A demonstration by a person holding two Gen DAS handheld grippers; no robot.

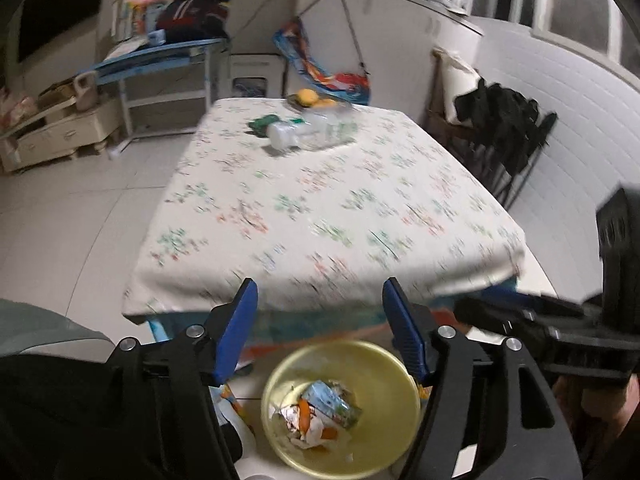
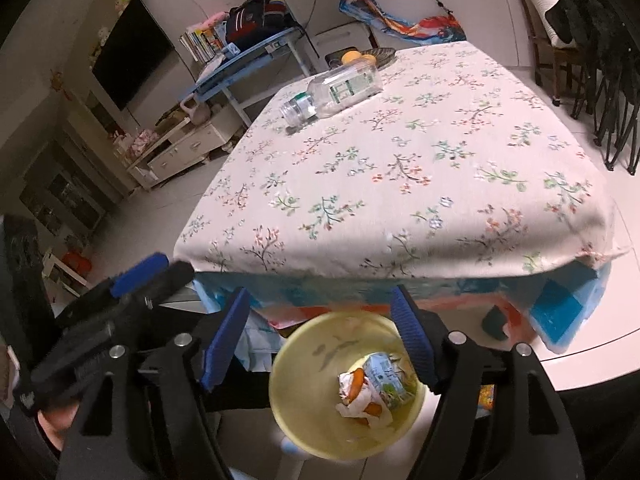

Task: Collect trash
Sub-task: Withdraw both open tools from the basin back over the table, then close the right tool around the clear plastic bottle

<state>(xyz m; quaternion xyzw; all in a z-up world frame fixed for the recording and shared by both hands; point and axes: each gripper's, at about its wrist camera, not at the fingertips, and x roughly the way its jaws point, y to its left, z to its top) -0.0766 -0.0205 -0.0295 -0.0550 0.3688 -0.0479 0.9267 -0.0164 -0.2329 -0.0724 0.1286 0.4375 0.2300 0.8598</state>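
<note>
Bin: yellow bin [image 2: 296, 412] on the floor just before the table [image 2: 400, 184], holding a carton [image 2: 386, 376] and peel scraps.
Left tool [image 1: 318, 320]: released, empty, above the bin.
Right tool [image 2: 320, 328]: released, empty, above the bin.
Remaining trash: clear plastic bottle [image 2: 332, 92] lying at the table's far side, by a fruit dish [image 2: 380, 56].
Risk: round bottle may roll from a pinch or nudge the fruit dish; far reach over the bin invites a clumsy grip.
</note>
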